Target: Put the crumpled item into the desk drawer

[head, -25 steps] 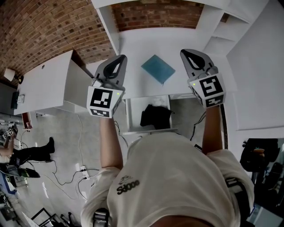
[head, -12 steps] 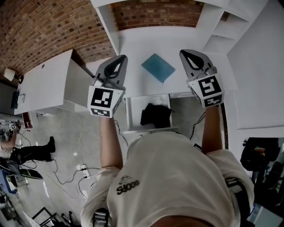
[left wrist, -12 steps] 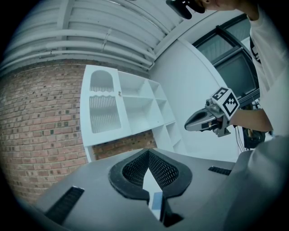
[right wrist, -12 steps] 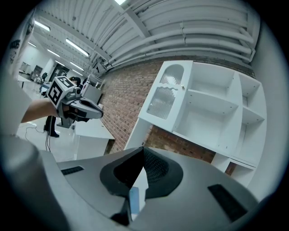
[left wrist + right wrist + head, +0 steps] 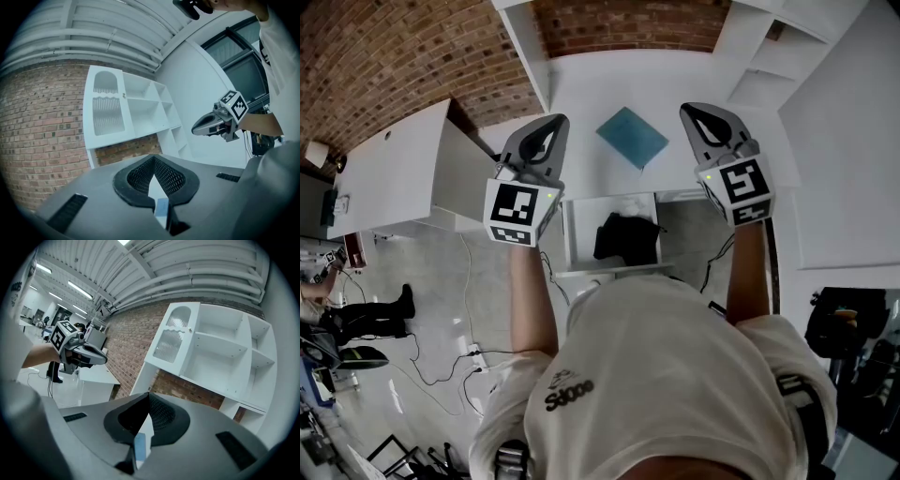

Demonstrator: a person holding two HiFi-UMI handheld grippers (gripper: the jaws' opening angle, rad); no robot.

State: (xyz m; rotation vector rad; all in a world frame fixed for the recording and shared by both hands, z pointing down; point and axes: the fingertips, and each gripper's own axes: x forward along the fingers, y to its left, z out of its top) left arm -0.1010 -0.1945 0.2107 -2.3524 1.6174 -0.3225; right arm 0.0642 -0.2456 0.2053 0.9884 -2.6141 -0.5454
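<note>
I read left gripper, right gripper both closed, empty; crumpled item in open drawer, 6 o'clock of blue sheet.

Bright even light, sharp, fisheye-warped dark edges

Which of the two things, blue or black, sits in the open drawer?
The black crumpled item, inside the drawer; the flat blue square lies on the white desk behind it.

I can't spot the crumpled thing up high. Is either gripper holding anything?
No. Left gripper and right gripper are shut, empty; the black crumpled item lies in the drawer.
</note>
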